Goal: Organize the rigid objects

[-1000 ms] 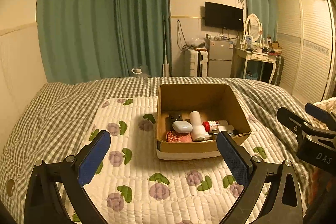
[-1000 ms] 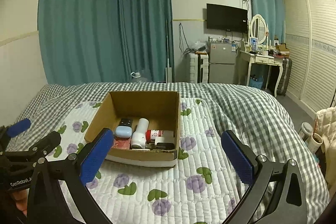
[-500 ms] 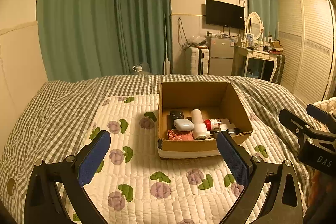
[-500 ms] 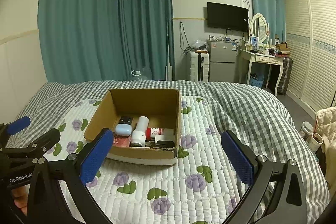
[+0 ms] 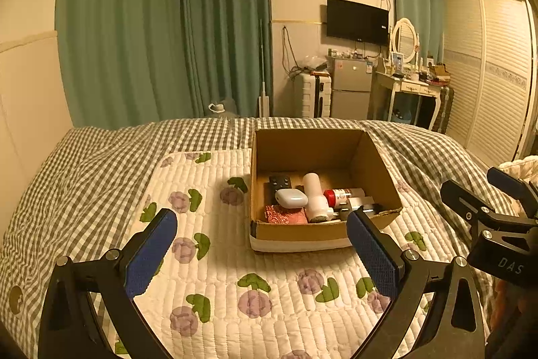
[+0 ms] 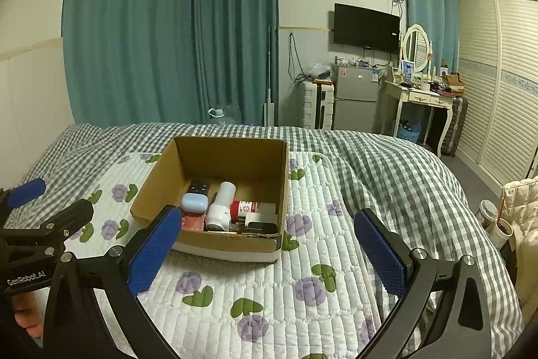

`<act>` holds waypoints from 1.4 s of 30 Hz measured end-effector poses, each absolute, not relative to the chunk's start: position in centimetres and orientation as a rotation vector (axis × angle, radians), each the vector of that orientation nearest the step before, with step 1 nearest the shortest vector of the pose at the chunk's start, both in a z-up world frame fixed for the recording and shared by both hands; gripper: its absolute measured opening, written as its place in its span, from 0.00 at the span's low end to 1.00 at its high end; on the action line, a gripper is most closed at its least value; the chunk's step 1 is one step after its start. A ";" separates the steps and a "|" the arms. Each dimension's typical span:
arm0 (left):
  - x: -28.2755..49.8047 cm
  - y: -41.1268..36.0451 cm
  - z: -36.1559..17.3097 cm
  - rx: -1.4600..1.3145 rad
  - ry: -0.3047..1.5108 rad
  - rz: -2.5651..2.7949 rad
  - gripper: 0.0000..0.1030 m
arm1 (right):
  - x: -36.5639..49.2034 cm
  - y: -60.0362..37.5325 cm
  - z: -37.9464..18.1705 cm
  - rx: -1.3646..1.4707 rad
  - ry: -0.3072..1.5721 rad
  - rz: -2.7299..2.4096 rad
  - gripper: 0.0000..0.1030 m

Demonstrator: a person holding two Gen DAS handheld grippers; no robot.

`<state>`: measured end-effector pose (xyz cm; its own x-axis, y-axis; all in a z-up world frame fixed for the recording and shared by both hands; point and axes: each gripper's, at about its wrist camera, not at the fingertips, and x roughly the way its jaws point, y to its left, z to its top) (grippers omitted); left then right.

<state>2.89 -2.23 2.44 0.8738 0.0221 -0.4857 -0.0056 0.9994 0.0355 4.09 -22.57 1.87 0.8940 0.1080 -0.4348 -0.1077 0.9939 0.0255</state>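
An open cardboard box (image 5: 302, 232) sits on a floral quilted pad (image 5: 218, 258) spread over the checked bed cover (image 5: 84, 177), and inside it, crowded toward the near wall, lie a black remote (image 5: 279, 182), a pale blue case (image 5: 291, 198), a white cylindrical bottle (image 5: 314, 195), a red-capped bottle (image 5: 343, 193) and a red patterned packet (image 5: 285, 214). The left gripper (image 5: 260, 253) hovers above the pad just short of the box with its jaws wide apart and nothing between them. The right gripper (image 6: 267, 253) is likewise held over the pad near the box's front, jaws spread and holding nothing.
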 end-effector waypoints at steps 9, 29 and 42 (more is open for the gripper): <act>3.1 -2.1 2.2 0.027 0.522 0.024 1.00 | 4.2 -22.7 1.7 0.011 0.456 0.111 1.00; 3.2 -2.2 2.1 0.031 0.534 0.008 1.00 | 4.6 -23.1 1.2 0.009 0.473 0.090 1.00; 2.9 -2.3 1.6 0.029 0.533 -0.001 1.00 | 4.8 -22.7 0.4 -0.009 0.492 0.099 1.00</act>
